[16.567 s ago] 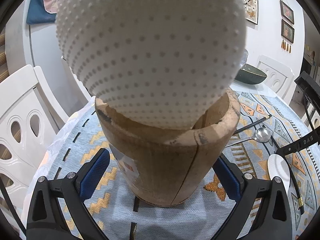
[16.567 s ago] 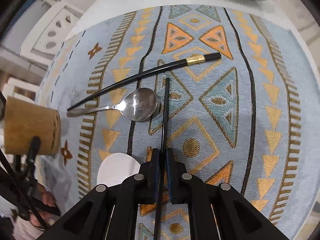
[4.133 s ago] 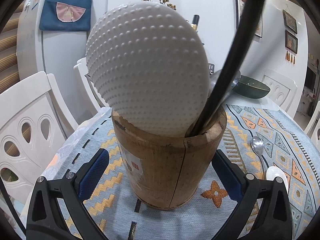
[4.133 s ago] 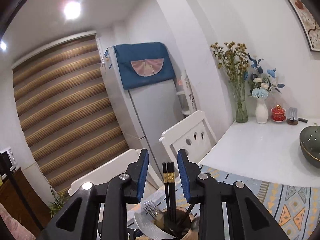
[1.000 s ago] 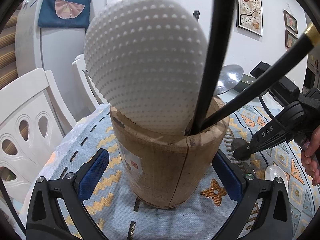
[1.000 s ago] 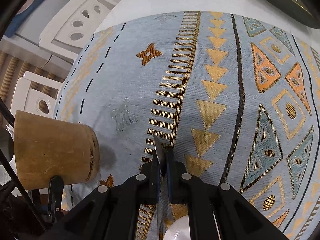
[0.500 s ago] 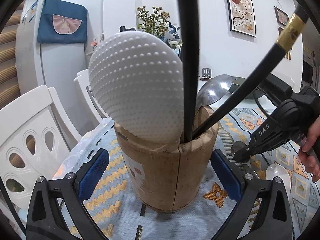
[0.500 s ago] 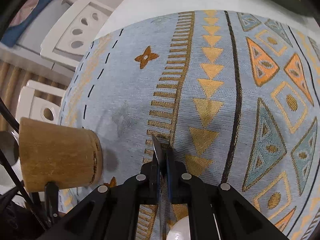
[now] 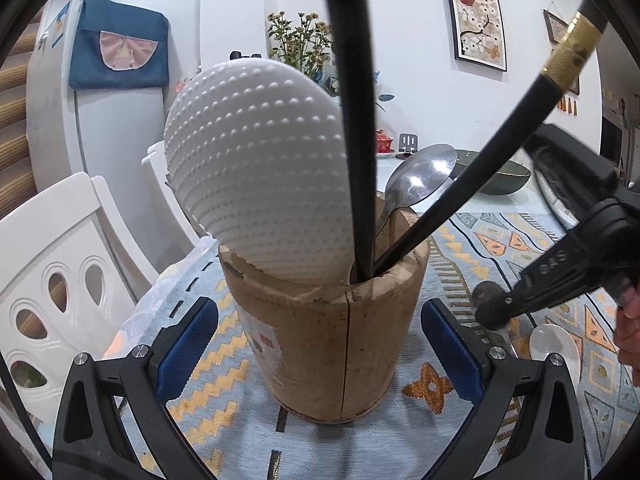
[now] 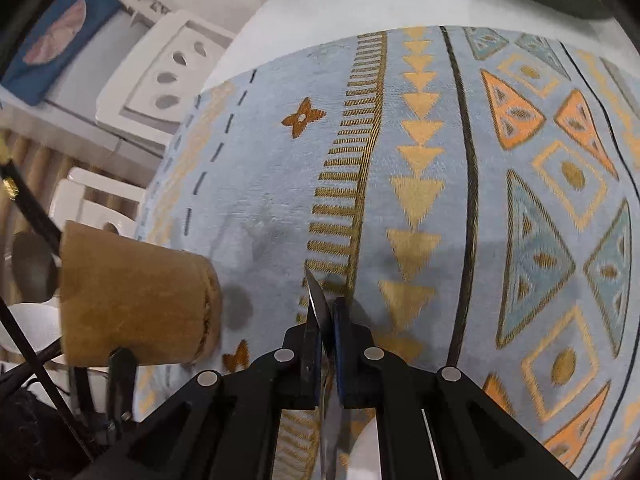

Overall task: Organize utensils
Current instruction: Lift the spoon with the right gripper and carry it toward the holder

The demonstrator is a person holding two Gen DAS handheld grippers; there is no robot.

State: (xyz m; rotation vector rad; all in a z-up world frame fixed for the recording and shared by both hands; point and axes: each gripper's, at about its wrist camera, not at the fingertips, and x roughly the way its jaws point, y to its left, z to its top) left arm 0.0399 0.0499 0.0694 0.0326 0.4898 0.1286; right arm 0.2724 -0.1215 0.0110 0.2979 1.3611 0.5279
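A wooden utensil holder (image 9: pixel 328 340) stands on the patterned cloth, between the blue pads of my left gripper (image 9: pixel 316 320). That gripper is open, with a gap on each side of the holder. In the holder are a white dimpled rice paddle (image 9: pixel 256 168), a metal spoon (image 9: pixel 420 176) and two black chopsticks (image 9: pixel 352 120). My right gripper (image 10: pixel 328 312) is shut on a second metal spoon's thin handle (image 10: pixel 314 296), whose tip sticks out past the fingers. It hangs over the cloth to the right of the holder (image 10: pixel 132 300). A white spoon (image 9: pixel 554 344) lies on the cloth.
The blue patterned cloth (image 10: pixel 440 200) covers a white table. A dark green bowl (image 9: pixel 504 176) sits at the far side. White chairs (image 9: pixel 60 280) stand at the table's left edge, with a fridge behind them. A person's hand (image 9: pixel 628 320) holds the right gripper.
The right gripper, still shut on the spoon handle, has shifted a little nearer the holder. The left view has tilted up slightly, so the holder sits lower in it.
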